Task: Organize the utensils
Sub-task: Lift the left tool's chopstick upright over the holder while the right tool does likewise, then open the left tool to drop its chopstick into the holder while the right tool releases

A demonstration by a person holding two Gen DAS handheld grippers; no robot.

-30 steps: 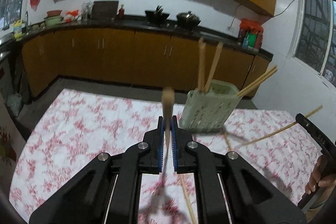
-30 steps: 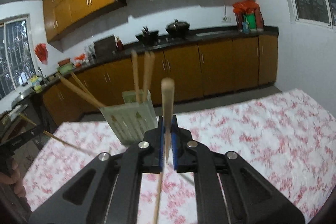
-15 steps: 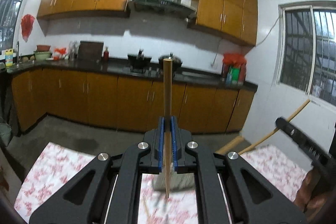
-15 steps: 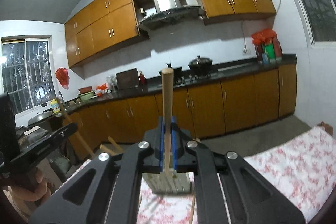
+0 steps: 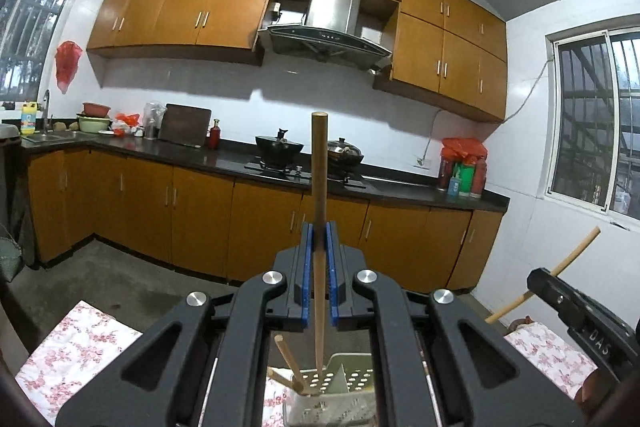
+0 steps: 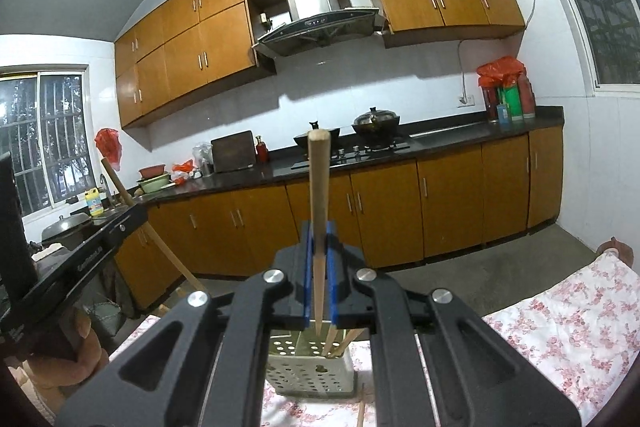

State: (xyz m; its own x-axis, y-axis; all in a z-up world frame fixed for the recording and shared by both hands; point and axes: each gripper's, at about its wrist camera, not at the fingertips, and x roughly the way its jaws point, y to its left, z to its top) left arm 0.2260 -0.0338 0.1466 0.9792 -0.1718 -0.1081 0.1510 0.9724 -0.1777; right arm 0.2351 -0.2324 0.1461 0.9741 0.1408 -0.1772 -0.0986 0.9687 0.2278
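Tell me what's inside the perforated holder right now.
The perforated holder already has at least two chopsticks leaning in it. Its bottom and near part are covered by the right claw, so more may be hidden.

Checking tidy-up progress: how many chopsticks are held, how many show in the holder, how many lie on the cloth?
Held chopsticks: 2, in left gripper and right gripper
Chopsticks showing in holder: 2
Chopstick on cloth: 1
Total: 5

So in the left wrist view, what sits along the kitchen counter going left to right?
Yellow bottle → green basin → dark cutting board → red bottle → black wok → lidded pot → red bag.
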